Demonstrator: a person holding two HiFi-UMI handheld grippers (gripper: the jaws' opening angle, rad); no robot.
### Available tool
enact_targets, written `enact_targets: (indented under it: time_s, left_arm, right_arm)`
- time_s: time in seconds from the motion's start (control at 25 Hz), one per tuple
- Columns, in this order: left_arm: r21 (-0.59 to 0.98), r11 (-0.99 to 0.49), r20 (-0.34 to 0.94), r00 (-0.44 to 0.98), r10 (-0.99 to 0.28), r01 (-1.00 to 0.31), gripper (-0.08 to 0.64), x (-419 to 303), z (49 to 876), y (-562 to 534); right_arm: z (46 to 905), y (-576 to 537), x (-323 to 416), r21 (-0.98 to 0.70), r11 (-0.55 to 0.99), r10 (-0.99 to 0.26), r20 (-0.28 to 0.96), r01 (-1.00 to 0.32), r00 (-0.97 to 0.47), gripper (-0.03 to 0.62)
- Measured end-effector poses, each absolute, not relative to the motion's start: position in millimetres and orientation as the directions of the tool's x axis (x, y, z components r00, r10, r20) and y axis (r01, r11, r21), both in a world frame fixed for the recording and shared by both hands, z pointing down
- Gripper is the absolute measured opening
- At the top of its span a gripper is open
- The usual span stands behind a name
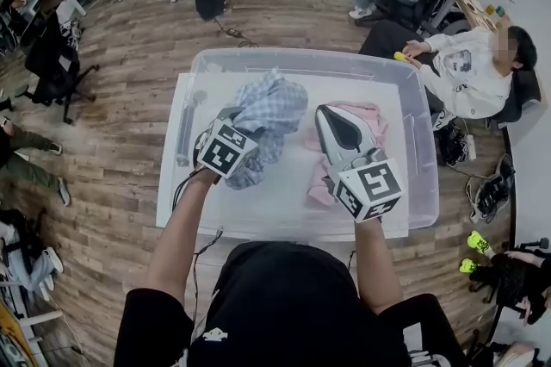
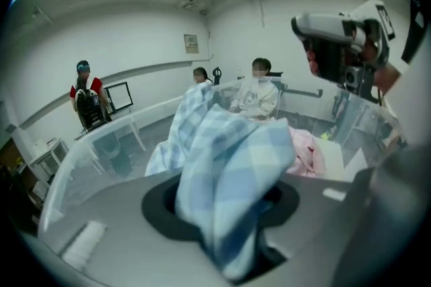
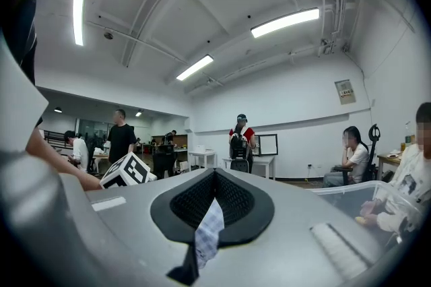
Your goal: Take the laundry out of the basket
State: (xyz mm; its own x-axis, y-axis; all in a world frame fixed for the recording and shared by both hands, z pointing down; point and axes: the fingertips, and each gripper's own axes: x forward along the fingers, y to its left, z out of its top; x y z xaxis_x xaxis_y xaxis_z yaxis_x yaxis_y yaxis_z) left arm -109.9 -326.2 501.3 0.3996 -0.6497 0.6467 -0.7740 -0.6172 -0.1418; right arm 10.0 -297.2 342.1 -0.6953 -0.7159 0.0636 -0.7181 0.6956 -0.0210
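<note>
Two holds on one checked shirt (image 1: 274, 111), hanging over the basket (image 1: 207, 55): left gripper (image 2: 229, 211) clamped on a thick bunch, right gripper (image 3: 209, 211) shut on a thin edge (soft, light, probably slippery; bunched folds should hold best).

In the head view the blue checked cloth (image 1: 269, 120) drapes over the tips of the left gripper (image 1: 248, 131), hiding them. At centre the right gripper (image 1: 331, 117) blocks much of the pink garment (image 1: 375, 112). In the left gripper view the cloth's lower end is blurred. In the right gripper view only a strip of it shows, running off lower centre. The basket (image 3: 342, 189) is cut off at lower right.
</note>
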Motion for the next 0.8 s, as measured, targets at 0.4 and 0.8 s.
enact_targets:
  time_s: [0.4,0.8]
  left_arm:
    - [-0.12,-0.497,0.373,0.425,-0.825,-0.859,0.176,-110,391,-304]
    - [-0.082,-0.278,0.133,0.266,-0.955,-0.957,0.176,-186,307,-261]
  right_arm:
    - [333,-295,-3,-0.006,0.745,-0.666,0.052,-0.667,-0.744,0.0]
    - [318,-281,-58,0.033,0.834,-0.551,0.044,-0.55,-0.833,0.0]
